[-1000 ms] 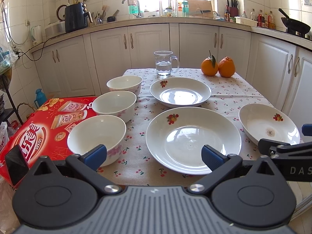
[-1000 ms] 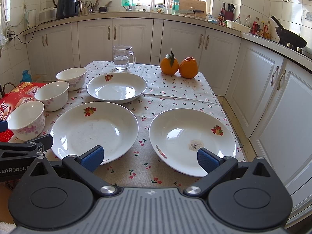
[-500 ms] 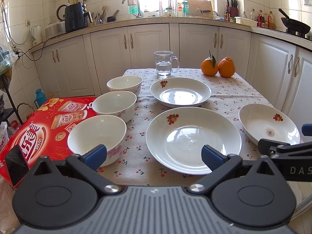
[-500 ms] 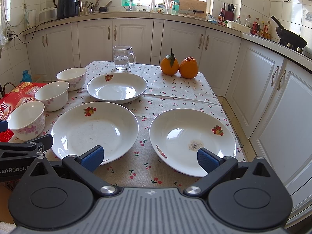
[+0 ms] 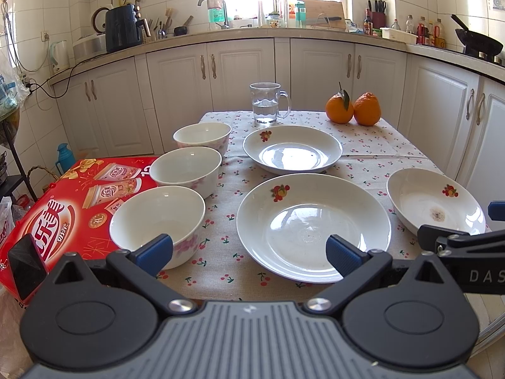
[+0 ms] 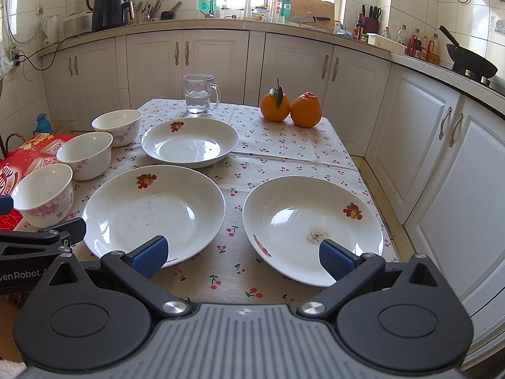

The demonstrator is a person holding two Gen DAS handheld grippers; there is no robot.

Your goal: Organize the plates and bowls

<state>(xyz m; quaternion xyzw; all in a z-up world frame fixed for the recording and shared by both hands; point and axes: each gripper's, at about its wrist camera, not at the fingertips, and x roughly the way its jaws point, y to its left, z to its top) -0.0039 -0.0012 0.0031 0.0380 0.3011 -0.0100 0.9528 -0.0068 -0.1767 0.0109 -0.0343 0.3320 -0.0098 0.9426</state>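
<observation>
Three white bowls stand in a row along the table's left side: near bowl (image 5: 157,221), middle bowl (image 5: 186,170), far bowl (image 5: 202,135). Three white plates with fruit prints lie on the cherry-print cloth: a large near plate (image 5: 312,224), a far plate (image 5: 292,150) and a right plate (image 6: 312,230) with a brown stain. My left gripper (image 5: 249,251) is open and empty, held before the near bowl and large plate. My right gripper (image 6: 243,257) is open and empty, held before the gap between the large plate (image 6: 154,211) and the right plate.
A glass mug of water (image 5: 266,102) and two oranges (image 5: 353,109) stand at the table's far end. A red carton (image 5: 63,208) lies left of the table. White cabinets (image 6: 442,145) run along the back and right. The table's right edge is beside the stained plate.
</observation>
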